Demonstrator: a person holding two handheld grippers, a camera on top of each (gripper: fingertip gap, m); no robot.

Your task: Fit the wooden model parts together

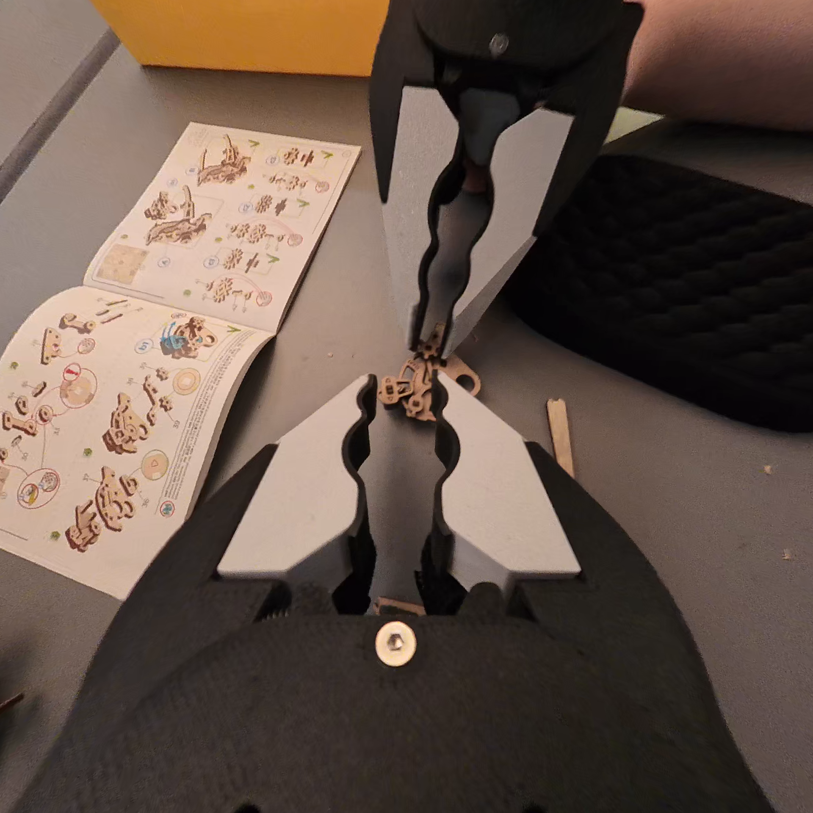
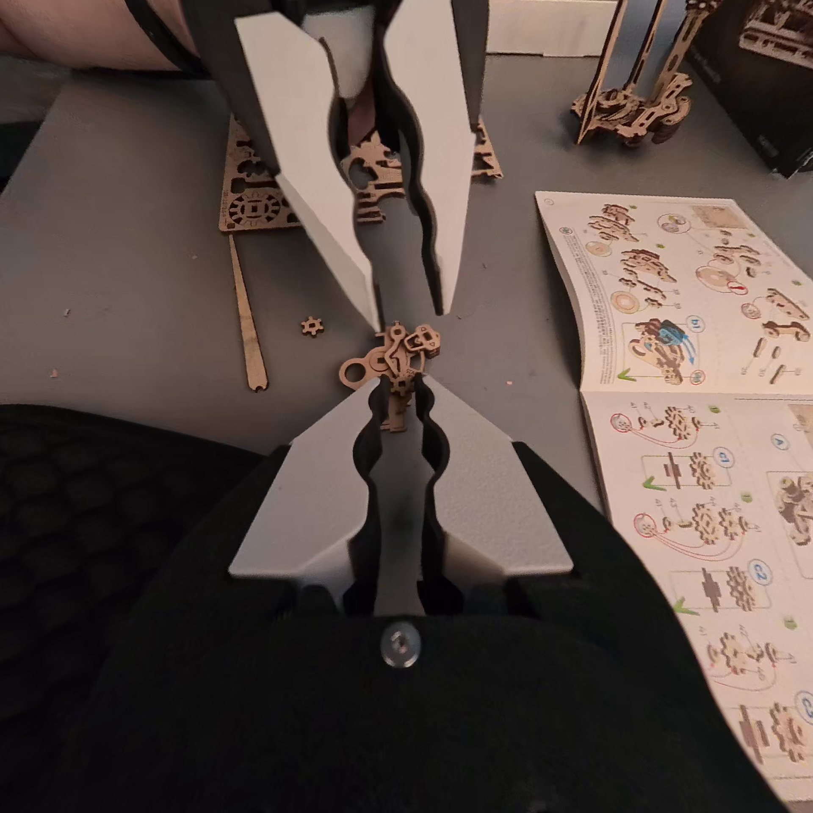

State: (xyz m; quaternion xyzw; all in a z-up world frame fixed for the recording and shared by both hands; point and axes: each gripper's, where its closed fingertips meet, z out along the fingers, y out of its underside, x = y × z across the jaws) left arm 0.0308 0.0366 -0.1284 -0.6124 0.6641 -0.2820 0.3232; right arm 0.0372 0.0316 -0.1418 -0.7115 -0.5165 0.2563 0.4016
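A small wooden model assembly [image 1: 409, 391], made of flat tan laser-cut parts with a ring lug at one side, sits low over the grey table [image 1: 352, 246]. My right gripper [image 2: 400, 382] is shut on its near end [image 2: 396, 356]. In the left wrist view the right gripper [image 1: 429, 341] comes down from the top. My left gripper [image 1: 404, 378] is open, its tips on either side of the assembly's other end, the right fingertip [image 1: 440, 382] touching the wood. In the right wrist view the left gripper [image 2: 409, 320] hangs open just beyond the assembly.
An open instruction booklet [image 1: 176, 308] [image 2: 682, 352] lies beside the work. A black quilted mat [image 1: 682, 286], yellow box [image 1: 246, 35], wooden stick [image 2: 246, 316], small loose gear [image 2: 312, 326], cut-out parts sheet [image 2: 255, 198] and a built wooden model [image 2: 633, 88] are around. Less than 4 cm separates the two grippers' tips.
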